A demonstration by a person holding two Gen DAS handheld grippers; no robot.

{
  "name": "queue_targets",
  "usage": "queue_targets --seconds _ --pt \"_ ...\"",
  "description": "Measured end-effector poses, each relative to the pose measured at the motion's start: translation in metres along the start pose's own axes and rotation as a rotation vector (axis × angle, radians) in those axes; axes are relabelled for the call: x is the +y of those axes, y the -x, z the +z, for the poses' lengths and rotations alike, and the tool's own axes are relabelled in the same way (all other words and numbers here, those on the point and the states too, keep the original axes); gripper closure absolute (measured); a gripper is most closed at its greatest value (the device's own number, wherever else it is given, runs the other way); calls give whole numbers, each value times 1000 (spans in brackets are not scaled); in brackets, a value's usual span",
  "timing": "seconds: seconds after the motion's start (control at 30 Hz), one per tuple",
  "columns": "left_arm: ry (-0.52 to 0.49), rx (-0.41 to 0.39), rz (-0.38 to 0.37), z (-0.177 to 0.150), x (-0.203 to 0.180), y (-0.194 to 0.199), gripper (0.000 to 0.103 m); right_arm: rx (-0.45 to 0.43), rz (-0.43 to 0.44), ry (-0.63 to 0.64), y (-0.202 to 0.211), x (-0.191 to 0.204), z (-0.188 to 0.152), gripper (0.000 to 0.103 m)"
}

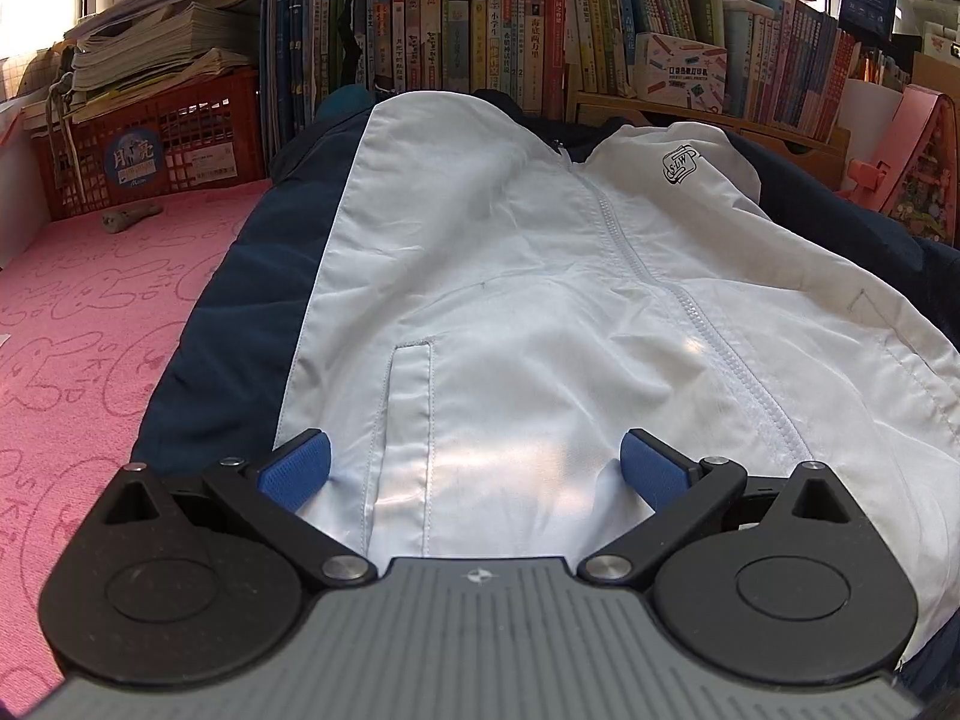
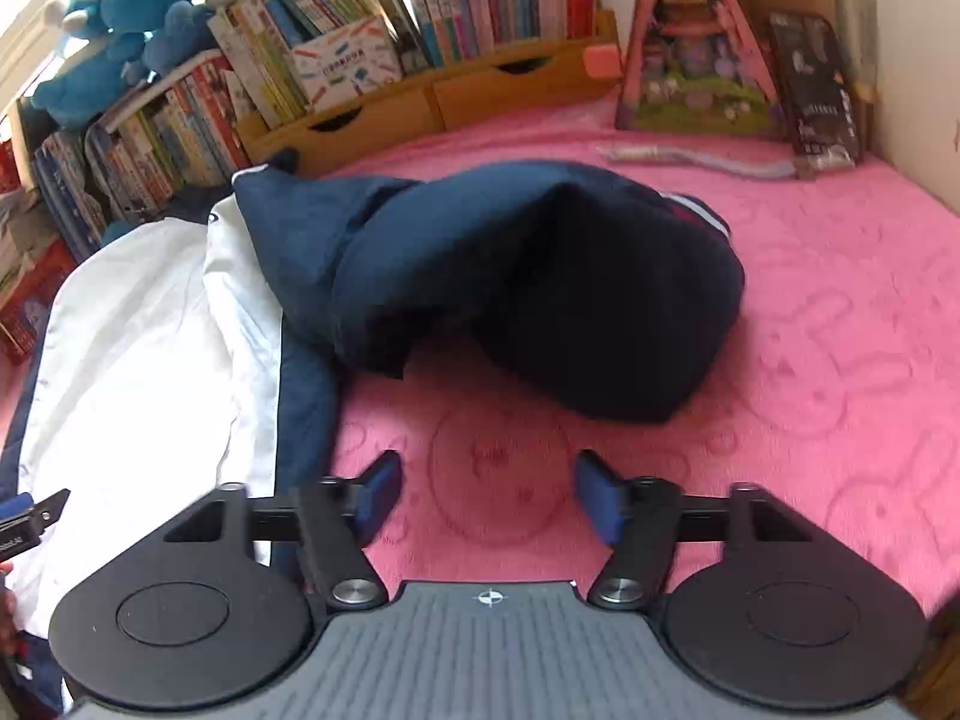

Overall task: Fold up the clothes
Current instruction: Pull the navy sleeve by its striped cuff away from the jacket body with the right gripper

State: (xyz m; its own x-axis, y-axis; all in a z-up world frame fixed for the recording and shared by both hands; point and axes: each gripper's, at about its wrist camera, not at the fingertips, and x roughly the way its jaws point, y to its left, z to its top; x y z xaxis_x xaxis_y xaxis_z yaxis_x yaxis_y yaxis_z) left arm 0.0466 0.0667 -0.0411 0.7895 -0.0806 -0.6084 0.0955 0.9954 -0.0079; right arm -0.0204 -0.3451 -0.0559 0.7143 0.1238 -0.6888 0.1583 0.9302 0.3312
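The jacket (image 1: 516, 276) is lying front-up on the pink blanket (image 1: 90, 312), zipped, white front panels with navy sides and a small black logo (image 1: 678, 165) on the chest. Its collar end points at the bookshelf (image 1: 480, 42), hem end closest to the left gripper. One navy sleeve (image 2: 528, 276) is flopped out sideways off the jacket onto the blanket, all bunched up in a lump with the striped cuff (image 2: 702, 213) poking out the far side.

The left gripper (image 1: 474, 468) sits over the jacket's hem with its jaws spread wide, blue pads (image 1: 297, 468) resting on or just above the white fabric near the pocket slit (image 1: 414, 396); can't tell if they actually touch. Nothing pinched.

The right gripper (image 2: 486, 498) is off the jacket, over bare blanket just beside the navy side panel and near the sleeve lump. Jaws are apart at a medium-wide gap, nothing between them but blanket. That view's a bit blurry.

Past the jacket: a red crate (image 1: 150, 144) stacked with papers to one side of the bookshelf, a blue plush (image 2: 120, 18) on top of the books, and a pink toy house (image 2: 696, 54) at the far edge of the blanket.
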Motion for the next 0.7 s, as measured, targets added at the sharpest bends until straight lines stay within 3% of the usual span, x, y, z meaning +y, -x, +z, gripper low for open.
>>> queue_targets --seconds 0.07,0.13,0.23,0.27,0.33,0.5,0.53,0.57,0.6,0.67,0.7 --pt "0 0 2 0 0 0 0 -34 74 -67 16 -9 -6 28" --pt "0 0 3 0 0 0 0 -103 47 -160 32 -17 6 27" --pt "0 1 4 0 -1 0 0 -214 -105 -160 47 -14 39 20" --pt "0 1 4 0 -1 0 0 -234 -160 -104 50 -8 55 17" --pt "0 0 4 0 0 0 0 -224 -248 -43 39 7 85 2" --pt "5 -4 8 0 0 0 0 -14 -362 -89 -25 19 122 1" --pt "5 -4 8 0 0 0 0 18 -347 -101 -34 18 122 2" --pt "5 -4 8 0 0 0 0 48 -328 -113 -43 16 122 17" --pt "6 -4 7 0 0 0 0 77 -310 -126 -52 14 121 49" --pt "6 -4 8 0 0 0 0 76 -261 -184 -50 5 128 77" --pt "7 -4 8 0 0 0 0 74 -237 -213 -48 1 131 84"
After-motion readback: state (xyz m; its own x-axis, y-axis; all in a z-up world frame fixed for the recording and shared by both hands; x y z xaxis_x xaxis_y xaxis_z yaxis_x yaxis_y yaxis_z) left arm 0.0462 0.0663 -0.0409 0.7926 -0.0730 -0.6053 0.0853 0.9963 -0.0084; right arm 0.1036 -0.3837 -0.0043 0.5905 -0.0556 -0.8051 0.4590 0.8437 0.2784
